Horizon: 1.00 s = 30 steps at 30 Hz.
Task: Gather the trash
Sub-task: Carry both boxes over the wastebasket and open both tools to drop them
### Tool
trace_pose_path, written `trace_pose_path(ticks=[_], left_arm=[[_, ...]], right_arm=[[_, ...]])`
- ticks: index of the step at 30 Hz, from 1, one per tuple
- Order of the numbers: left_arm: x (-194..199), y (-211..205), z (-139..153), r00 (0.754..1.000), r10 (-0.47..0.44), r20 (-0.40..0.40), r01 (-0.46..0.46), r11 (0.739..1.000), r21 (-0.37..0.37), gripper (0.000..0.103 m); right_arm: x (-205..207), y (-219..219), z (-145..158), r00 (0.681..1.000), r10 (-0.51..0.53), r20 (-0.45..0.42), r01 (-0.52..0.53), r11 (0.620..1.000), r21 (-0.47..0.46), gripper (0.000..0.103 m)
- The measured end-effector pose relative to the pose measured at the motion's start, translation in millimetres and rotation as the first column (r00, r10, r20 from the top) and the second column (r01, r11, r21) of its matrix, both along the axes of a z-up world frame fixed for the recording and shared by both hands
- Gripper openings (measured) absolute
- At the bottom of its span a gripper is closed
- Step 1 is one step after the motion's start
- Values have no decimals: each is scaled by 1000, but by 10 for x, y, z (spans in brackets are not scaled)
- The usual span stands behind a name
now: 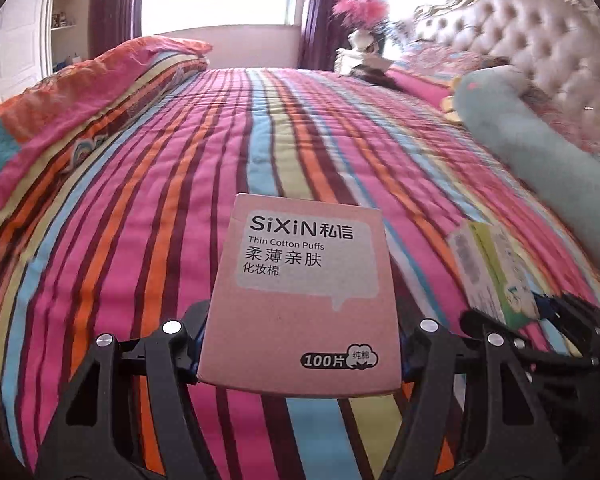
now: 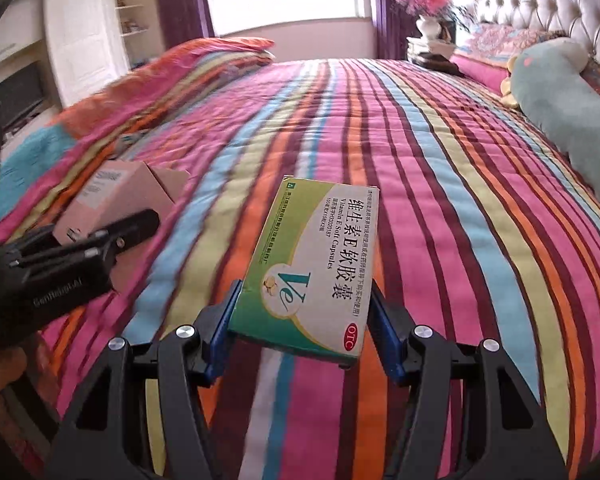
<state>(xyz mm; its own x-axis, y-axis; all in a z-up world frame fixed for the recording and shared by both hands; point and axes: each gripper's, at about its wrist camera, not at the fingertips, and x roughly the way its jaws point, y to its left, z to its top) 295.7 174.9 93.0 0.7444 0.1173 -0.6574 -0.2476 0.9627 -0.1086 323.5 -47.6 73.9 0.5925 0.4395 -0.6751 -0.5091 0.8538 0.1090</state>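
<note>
A pink cotton-puff box (image 1: 300, 296) is clamped between the jaws of my left gripper (image 1: 300, 344) and held above the striped bedspread (image 1: 180, 200). My right gripper (image 2: 304, 320) is shut on a green and white vitamin E capsule box (image 2: 316, 268), also lifted over the bed. In the left wrist view the capsule box (image 1: 496, 272) and the right gripper (image 1: 556, 316) show at the right edge. The right wrist view has the pink box (image 2: 112, 200) and the left gripper (image 2: 84, 248) at its left side.
A folded striped quilt (image 1: 80, 112) lies along the bed's left side. A teal plush toy (image 1: 540, 128) rests against the tufted headboard (image 1: 548, 32) on the right. A vase of pink flowers (image 2: 424, 4) stands on a nightstand by the window. White shelves (image 2: 100, 32) stand at far left.
</note>
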Motion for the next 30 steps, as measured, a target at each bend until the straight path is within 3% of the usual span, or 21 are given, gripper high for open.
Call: trace_pose_path(ticks=[6,10,14,19,24,27,30], left_arm=[[-1578,-587,-71,996,-85,17,85,996,-9,65],[-2578,-970,-342,992,-122,-21,121,991,-48,65],[-3319,-1363,-894,980,-134,-146,124,989,-76,65],[-3662,-1654,-1656,930,-155,-333,105,981,-163,65],[-3547,-1934,-2213,836,-248,-489,165,964,-207,65],[-3428,-1995,-2391,801,-266,-536,172,960,-219,65],[-3359,-1998,-2464,786,-265,-559,168,961,-220,65]], right_arm=[[-1192,-540,56,993,102,52,-102,995,-1,57],[-2004,-980,-109,992,123,0,-122,991,45,57],[-2687,-1283,-467,984,131,-123,-123,990,71,57],[-3068,-1329,-1156,922,144,-358,-137,990,45,57],[-3047,-1141,-1776,819,154,-553,-157,987,42,57],[-2959,-963,-1976,826,131,-549,-188,981,-49,57],[-2857,-804,-2127,817,126,-563,-205,975,-80,57]])
